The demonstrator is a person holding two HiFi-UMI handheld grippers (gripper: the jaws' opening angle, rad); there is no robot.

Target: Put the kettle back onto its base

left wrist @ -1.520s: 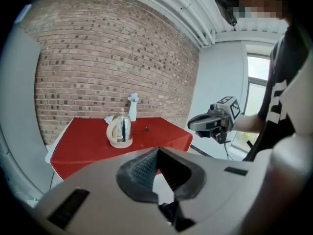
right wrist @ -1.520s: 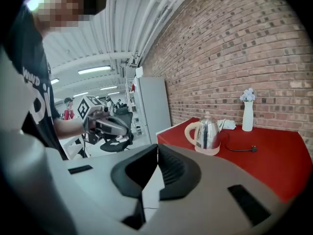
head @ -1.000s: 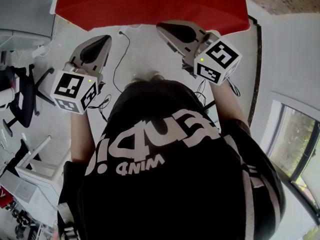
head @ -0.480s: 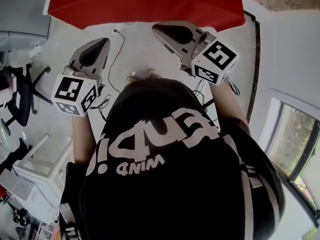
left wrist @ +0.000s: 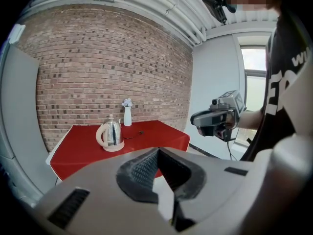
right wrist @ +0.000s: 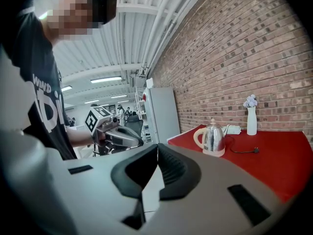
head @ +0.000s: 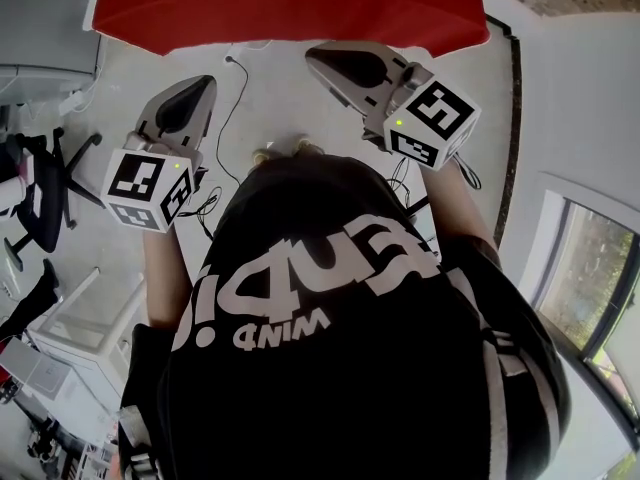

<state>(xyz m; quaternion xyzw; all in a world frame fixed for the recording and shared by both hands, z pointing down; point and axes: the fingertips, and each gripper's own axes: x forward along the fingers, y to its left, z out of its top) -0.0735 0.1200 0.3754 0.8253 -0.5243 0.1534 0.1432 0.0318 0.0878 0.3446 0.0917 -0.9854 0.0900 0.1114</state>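
Note:
A steel kettle [left wrist: 111, 134] with a cream handle stands on its cream base [left wrist: 114, 148] on the red table [left wrist: 83, 151], a good way ahead of both grippers. The right gripper view shows the same kettle [right wrist: 213, 137] on the table [right wrist: 279, 165]. My left gripper [left wrist: 157, 152] is shut with nothing in it and hangs over the floor short of the table [head: 290, 8]. My right gripper [right wrist: 157, 147] is shut and empty too. In the head view the left gripper [head: 207, 82] and the right gripper [head: 312, 56] both point toward the table's near edge.
A white vase [left wrist: 127, 115] with flowers and a loose black cable [right wrist: 244, 151] sit behind the kettle by the brick wall. A grey cabinet [head: 40, 28], an office chair [head: 40, 198] and a white stool [head: 80, 333] stand to the left. Cables [head: 235, 118] trail on the floor.
The red table's near edge sits a little higher in the head view than before, and both grippers have shifted slightly. Their jaws stayed shut.

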